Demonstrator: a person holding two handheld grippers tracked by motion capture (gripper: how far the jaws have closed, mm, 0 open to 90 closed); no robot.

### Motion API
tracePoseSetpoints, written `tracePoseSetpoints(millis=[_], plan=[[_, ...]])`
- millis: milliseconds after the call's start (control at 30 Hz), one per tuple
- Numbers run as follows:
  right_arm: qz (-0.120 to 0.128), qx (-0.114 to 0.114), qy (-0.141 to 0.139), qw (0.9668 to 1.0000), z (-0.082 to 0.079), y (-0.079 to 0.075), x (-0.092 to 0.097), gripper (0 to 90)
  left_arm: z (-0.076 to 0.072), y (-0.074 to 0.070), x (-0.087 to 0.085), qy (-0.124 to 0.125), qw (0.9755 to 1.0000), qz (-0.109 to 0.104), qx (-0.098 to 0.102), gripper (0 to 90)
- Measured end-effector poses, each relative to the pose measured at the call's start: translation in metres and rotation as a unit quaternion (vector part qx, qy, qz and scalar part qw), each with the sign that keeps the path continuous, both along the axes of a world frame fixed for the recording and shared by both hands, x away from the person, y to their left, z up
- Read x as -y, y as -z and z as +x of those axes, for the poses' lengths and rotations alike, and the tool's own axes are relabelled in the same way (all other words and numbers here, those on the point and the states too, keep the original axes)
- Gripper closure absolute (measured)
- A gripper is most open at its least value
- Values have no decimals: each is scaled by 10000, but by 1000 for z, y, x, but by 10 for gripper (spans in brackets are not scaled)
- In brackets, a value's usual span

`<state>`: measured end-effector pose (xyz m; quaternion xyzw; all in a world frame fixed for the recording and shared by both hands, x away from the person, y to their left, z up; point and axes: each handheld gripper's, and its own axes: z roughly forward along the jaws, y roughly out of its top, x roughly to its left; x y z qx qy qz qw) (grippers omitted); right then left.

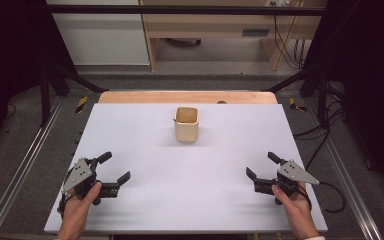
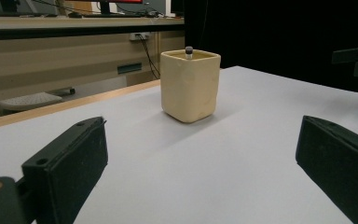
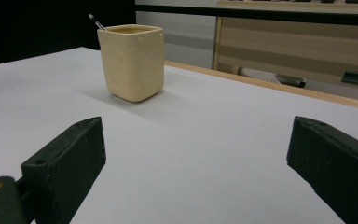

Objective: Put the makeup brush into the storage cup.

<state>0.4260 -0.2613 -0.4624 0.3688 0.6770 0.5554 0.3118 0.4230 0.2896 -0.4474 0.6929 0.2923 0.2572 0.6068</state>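
A cream square cup [image 1: 186, 124] stands upright at the far middle of the white table [image 1: 190, 165]. From the left gripper view the cup [image 2: 190, 85] has a thin dark-tipped stick [image 2: 189, 52] poking above its rim; the right gripper view shows the cup [image 3: 132, 61] with that stick [image 3: 96, 21] leaning out at its left. My left gripper [image 1: 114, 167] rests near the front left corner, open, nothing between its jaws. Near the front right corner my right gripper [image 1: 261, 165] is open too and holds nothing. Both point toward the cup from well short of it.
The white table top ends in a wooden strip [image 1: 187, 97] at the far side. Metal rails [image 1: 25, 165] run along both sides of the table, with cables [image 1: 325, 135] on the floor at the right. A desk and cabinets [image 1: 210, 30] stand behind.
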Motion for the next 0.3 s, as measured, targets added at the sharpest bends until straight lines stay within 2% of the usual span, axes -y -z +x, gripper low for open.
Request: tracePoseSetpoints(millis=[167,300], plan=[[54,7,52,10000,-1,3,4,47,1,0,-1,-21,10000,-18,-1,19],[217,-48,199,9996,1,2,5,47,3,2,-1,-53,10000,2,-42,19]])
